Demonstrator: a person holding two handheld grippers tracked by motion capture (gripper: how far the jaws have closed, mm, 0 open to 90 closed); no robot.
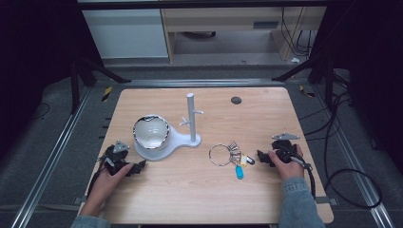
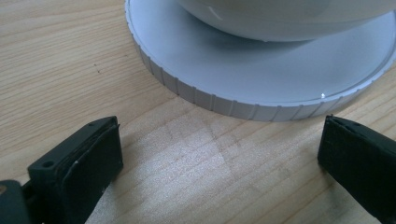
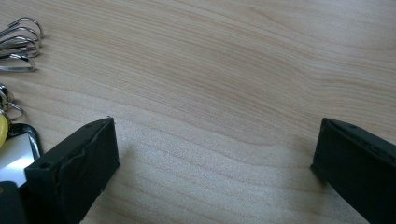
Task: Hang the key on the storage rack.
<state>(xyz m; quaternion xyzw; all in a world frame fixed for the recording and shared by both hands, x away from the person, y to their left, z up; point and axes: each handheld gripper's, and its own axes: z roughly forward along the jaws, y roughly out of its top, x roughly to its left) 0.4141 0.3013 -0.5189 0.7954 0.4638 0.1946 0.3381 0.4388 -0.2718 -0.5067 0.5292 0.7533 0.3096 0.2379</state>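
Two grippers rest low on a pale wooden table (image 1: 199,190), one at each front corner of the work area. Largest item on the table is a white stand (image 1: 164,142): a round ribbed-edged base joined to an upright post (image 1: 191,116) with short side pegs. A white bowl with a dark-flecked rim (image 1: 150,132) sits on the round base. Left gripper (image 1: 139,166) lies just in front of that base, held in the person's left hand (image 1: 114,172); in the left gripper view its jaws are spread wide, nothing between them, bare wood below and the ribbed base edge close ahead. Right gripper (image 1: 260,156) is held in the right hand (image 1: 285,164), denim sleeve behind; jaws likewise spread wide over bare table, gripping nothing. Key bunch (image 1: 232,156) lies on the table between the stand and the right gripper, just beside the right jaws: a large metal ring, several silver keys, a blue tag, a yellow tag. Small dark disc (image 1: 236,99) near the far edge. No legible writing or brand marks anywhere; tags too small to read.
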